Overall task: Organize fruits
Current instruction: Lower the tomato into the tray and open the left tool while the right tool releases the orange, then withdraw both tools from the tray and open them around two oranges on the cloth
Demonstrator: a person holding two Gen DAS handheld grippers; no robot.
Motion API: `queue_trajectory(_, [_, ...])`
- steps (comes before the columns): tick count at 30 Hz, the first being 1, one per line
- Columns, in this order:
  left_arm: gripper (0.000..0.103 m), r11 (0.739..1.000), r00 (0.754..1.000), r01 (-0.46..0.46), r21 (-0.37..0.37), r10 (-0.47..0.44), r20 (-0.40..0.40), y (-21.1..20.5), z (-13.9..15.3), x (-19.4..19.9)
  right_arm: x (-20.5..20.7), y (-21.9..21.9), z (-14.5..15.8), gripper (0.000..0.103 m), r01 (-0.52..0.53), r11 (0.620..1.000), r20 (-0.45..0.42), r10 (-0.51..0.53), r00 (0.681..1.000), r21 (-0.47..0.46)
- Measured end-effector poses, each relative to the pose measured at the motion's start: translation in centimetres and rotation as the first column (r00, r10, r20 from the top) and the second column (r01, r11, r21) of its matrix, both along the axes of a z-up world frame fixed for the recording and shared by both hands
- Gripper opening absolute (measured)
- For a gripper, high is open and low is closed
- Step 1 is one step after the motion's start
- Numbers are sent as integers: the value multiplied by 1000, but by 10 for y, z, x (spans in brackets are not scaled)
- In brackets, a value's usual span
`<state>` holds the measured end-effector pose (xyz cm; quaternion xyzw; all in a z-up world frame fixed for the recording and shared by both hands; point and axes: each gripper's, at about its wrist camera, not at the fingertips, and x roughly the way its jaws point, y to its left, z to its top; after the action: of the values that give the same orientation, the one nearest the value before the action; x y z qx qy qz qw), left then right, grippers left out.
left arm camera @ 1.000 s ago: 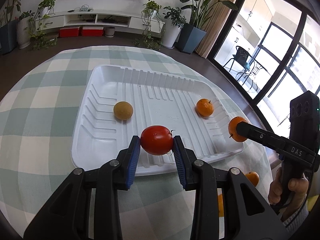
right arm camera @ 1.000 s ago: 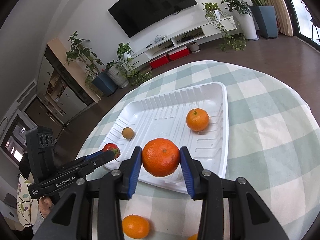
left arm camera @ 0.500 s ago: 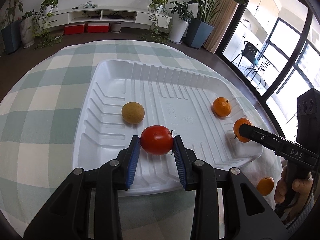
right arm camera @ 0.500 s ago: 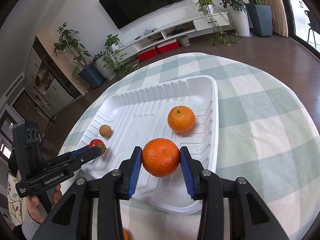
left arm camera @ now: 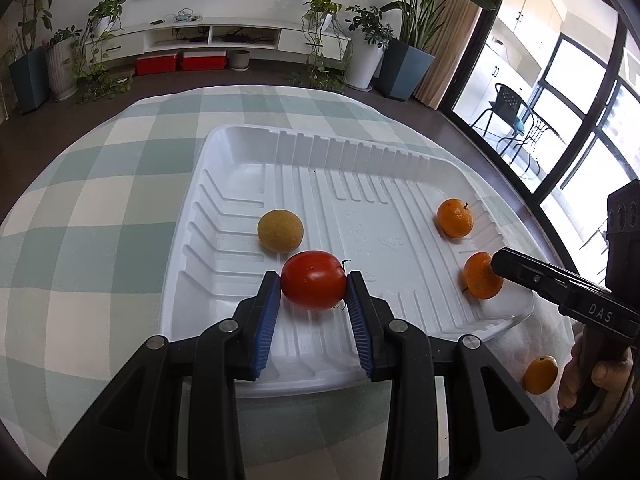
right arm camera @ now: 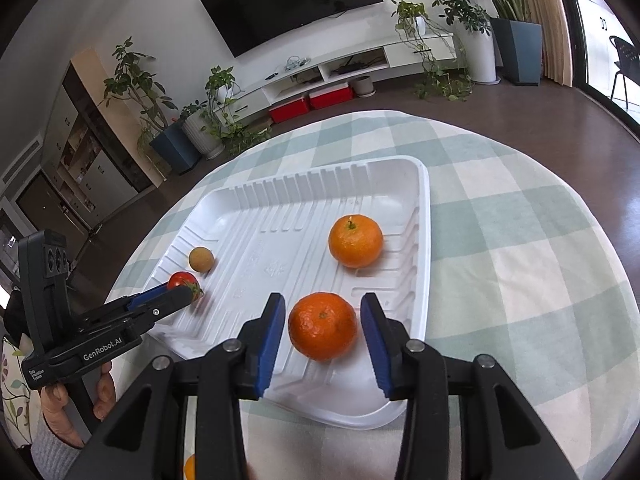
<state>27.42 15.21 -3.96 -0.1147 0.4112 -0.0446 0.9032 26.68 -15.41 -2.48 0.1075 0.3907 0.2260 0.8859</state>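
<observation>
A white foam tray (left arm camera: pixel 240 136) lies on a checked tablecloth. My left gripper (left arm camera: pixel 314 280) is shut on a red tomato (left arm camera: pixel 313 286), held low over the tray's near-left part beside a yellow-brown round fruit (left arm camera: pixel 280 231). My right gripper (right arm camera: pixel 322 308) stands open around an orange (right arm camera: pixel 322 326) that sits in the tray's near-right corner, with a narrow gap at each blue pad. A second orange (right arm camera: pixel 355 241) rests farther back in the tray. In the right wrist view the left gripper (right arm camera: pixel 188 292) and the tomato (right arm camera: pixel 182 280) appear at the left.
Another small orange (left arm camera: pixel 540 375) lies on the tablecloth (left arm camera: pixel 100 220) outside the tray, near the hand (left arm camera: pixel 592 380) on the right gripper. The table's round edge drops to a dark floor. Plants and a TV shelf stand far behind.
Both grippers came forward and lower over the tray. The right jaws parted slightly off the orange, which now sits in the tray. The tomato stays gripped.
</observation>
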Motion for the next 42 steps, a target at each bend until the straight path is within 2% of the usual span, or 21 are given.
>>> queue_trajectory(3, [32,1000,1000,-10,-13,10,4,4,1,-2,-3,-2,3,44,-1,1000,9,0,1000,14])
queue_trajectory(14, [32,1000,1000,-7,14,7,24,1,7,-9,-18,-5,11,44,-8,999,29,7,1000,50])
queue_trajectory(23, [32,1000,998,12,14,-12,56,-5,19,-33,-41,-8,23,44,-20,997,68,14,998,78])
queue_trajectory(29, [32,999,996,37,6,-37,84,-14,29,-53,-60,-12,29,44,-16,998,107,9,994,63])
queue_trajectory(35, [32,997,993,79,-1,-79,86,-31,28,-71,-83,-19,22,46,-1,998,104,-5,995,57])
queue_trajectory(42, [32,988,985,156,-13,-155,75,-58,23,-90,-115,-24,15,48,16,1000,128,-15,992,-7])
